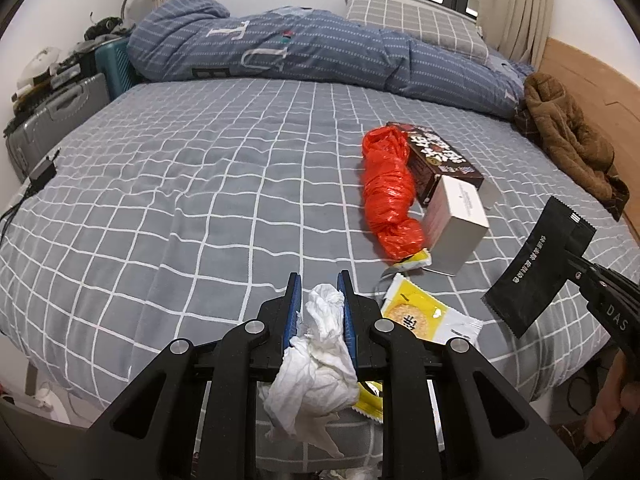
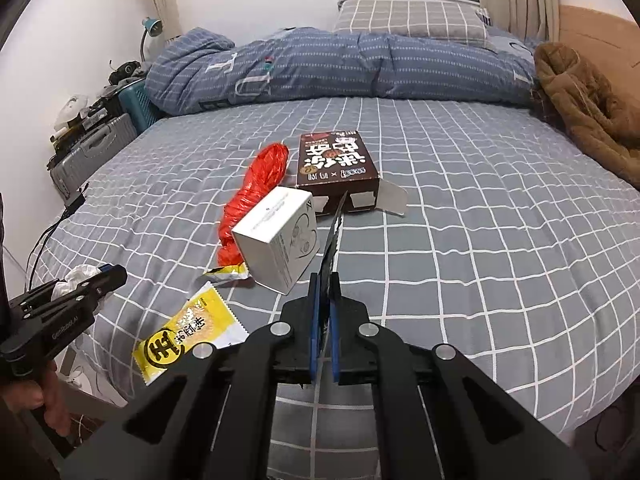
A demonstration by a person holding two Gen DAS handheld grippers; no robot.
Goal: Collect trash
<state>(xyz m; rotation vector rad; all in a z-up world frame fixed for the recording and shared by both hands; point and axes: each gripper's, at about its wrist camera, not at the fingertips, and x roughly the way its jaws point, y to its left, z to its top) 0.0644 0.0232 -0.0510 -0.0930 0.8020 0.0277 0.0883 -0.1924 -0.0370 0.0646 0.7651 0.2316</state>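
Observation:
My left gripper [image 1: 319, 282] is shut on a crumpled white tissue [image 1: 320, 356], held above the near edge of the bed; it also shows in the right wrist view [image 2: 114, 272]. My right gripper [image 2: 325, 280] is shut on a flat black wrapper [image 2: 333, 246], seen edge-on; the left wrist view shows the black wrapper [image 1: 532, 268] at the right. On the grey checked bed lie a red plastic bag [image 1: 386, 192], a dark brown snack box [image 2: 338, 168], a white box [image 2: 280, 240], a yellow cracker packet [image 2: 188, 334] and a small yellow wrapper [image 2: 226, 274].
A folded blue quilt [image 2: 320, 68] and a pillow [image 2: 412, 20] lie at the far end of the bed. A brown garment [image 2: 588, 108] lies at the right edge. A grey suitcase [image 1: 52, 116] and clutter stand left of the bed. A black charger [image 1: 42, 174] lies at the left edge.

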